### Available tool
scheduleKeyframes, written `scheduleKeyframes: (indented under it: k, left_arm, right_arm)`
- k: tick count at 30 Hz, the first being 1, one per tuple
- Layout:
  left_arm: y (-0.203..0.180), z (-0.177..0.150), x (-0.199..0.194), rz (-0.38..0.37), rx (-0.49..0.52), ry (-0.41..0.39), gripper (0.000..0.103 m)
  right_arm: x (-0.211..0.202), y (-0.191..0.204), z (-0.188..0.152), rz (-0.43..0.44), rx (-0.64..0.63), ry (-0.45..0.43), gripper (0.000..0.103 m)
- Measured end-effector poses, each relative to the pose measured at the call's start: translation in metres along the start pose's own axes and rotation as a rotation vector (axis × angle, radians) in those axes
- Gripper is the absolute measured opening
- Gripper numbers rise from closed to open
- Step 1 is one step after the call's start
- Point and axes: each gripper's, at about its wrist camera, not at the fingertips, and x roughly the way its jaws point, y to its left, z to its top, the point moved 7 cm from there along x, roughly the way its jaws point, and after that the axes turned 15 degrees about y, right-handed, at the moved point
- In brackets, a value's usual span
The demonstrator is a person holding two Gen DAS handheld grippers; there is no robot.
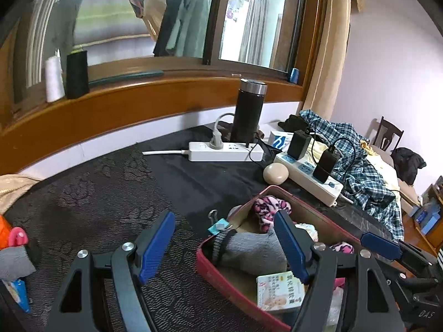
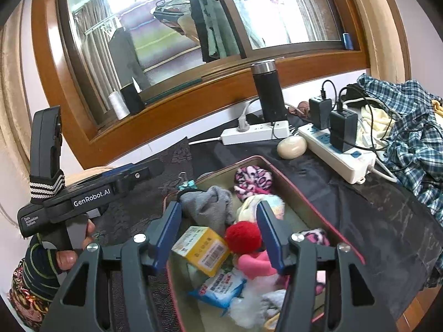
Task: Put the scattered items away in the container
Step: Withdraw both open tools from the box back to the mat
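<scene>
A red-rimmed container (image 2: 313, 193) sits on the dark cloth. In it lie a grey sock (image 2: 207, 207), pink leopard socks (image 2: 253, 179), a yellow box (image 2: 202, 249), a blue tissue pack (image 2: 218, 287) and a red pom-pom on a pink item (image 2: 243, 236). My right gripper (image 2: 218, 207) hovers open over the container, and its pads touch nothing. My left gripper (image 1: 224, 215) is open and empty above the container's (image 1: 221, 274) left corner, near a teal binder clip (image 1: 217, 224). A beige oval (image 1: 275, 173) lies beyond the container. At far left lie a grey sock (image 1: 13, 262), a pink item (image 1: 18, 238) and a blue pack (image 1: 19, 294).
Two white power strips (image 1: 225, 151) (image 1: 310, 177) with black chargers and a black flask (image 1: 247, 110) stand behind the container. A plaid shirt (image 1: 360, 166) is heaped at right. Thread spools (image 1: 54, 80) stand on the wooden sill. A hand (image 2: 66, 257) holds the left gripper.
</scene>
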Motion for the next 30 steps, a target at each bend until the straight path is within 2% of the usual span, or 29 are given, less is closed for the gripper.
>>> scheduleKeyframes:
  k: [7, 15, 19, 23, 30]
  left_arm:
    - [0.021, -0.011, -0.021, 0.028, -0.022, -0.027, 0.076]
    - [0.051, -0.025, -0.042, 0.01, -0.07, -0.054, 0.076]
    - [0.066, -0.032, -0.054, 0.029, -0.079, -0.062, 0.076]
    - [0.086, -0.043, -0.071, 0.061, -0.091, -0.081, 0.076]
    - [0.144, -0.071, -0.1, 0.11, -0.184, -0.091, 0.076]
  right_arm:
    - [0.005, 0.032, -0.007, 0.016, -0.039, 0.015, 0.063]
    - [0.009, 0.069, -0.018, 0.014, -0.081, 0.037, 0.065]
    - [0.007, 0.085, -0.023, 0.011, -0.093, 0.037, 0.065]
    - [0.008, 0.103, -0.028, 0.019, -0.116, 0.042, 0.065]
    - [0.019, 0.144, -0.039, 0.048, -0.178, 0.078, 0.068]
